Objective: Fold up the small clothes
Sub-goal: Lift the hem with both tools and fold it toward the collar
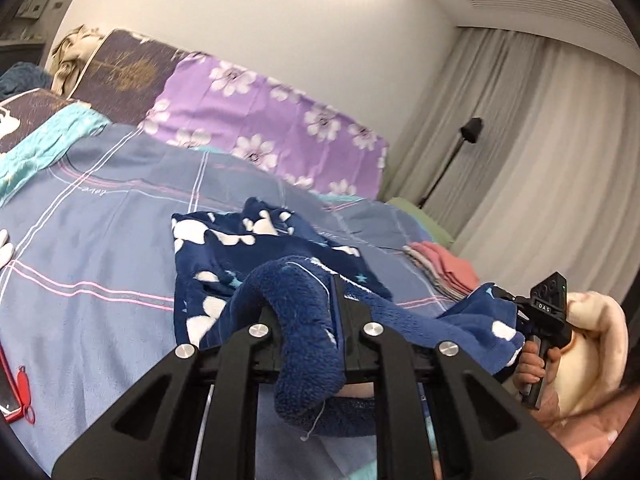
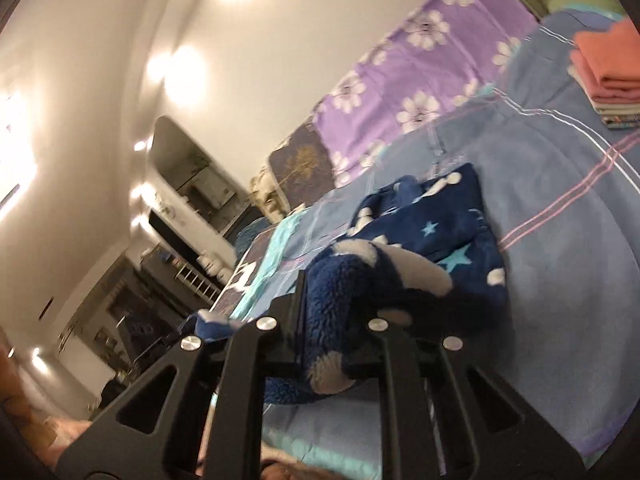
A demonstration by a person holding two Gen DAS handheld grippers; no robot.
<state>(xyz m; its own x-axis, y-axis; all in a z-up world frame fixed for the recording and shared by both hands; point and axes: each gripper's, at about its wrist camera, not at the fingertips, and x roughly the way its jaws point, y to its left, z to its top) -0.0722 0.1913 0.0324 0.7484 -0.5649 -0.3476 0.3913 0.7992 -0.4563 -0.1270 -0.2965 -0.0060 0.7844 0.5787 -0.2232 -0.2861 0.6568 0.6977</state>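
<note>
From my left wrist camera, a red phone case [image 1: 12,396] lies at the far left edge of the blue-grey plaid bedspread [image 1: 100,216], with a turquoise cloth [image 1: 44,140] further up near a brown pillow [image 1: 124,76]. To the right of that, a purple flowered pillow [image 1: 272,120] leans along the white wall. In the middle of the bed is the navy fleece garment [image 1: 248,256] with white shapes and small stars; its far part lies flat on the bedspread, while its near edge is lifted off it. My left gripper [image 1: 316,336] has its jaws closed on a thick roll of that fleece, which bulges out between them and hangs below. Further right, a stretch of the same fleece runs across to my right gripper [image 1: 516,320], which is pinching its corner (a bare hand wraps the handle beneath). Behind it sits a stack of folded clothes [image 1: 444,268], pink on top. From the right wrist camera, tilted steeply, the right gripper [image 2: 332,340] is clamped tight on a bunched fold of the garment [image 2: 440,220], and the folded stack [image 2: 608,68] shows at the upper right edge.
</note>
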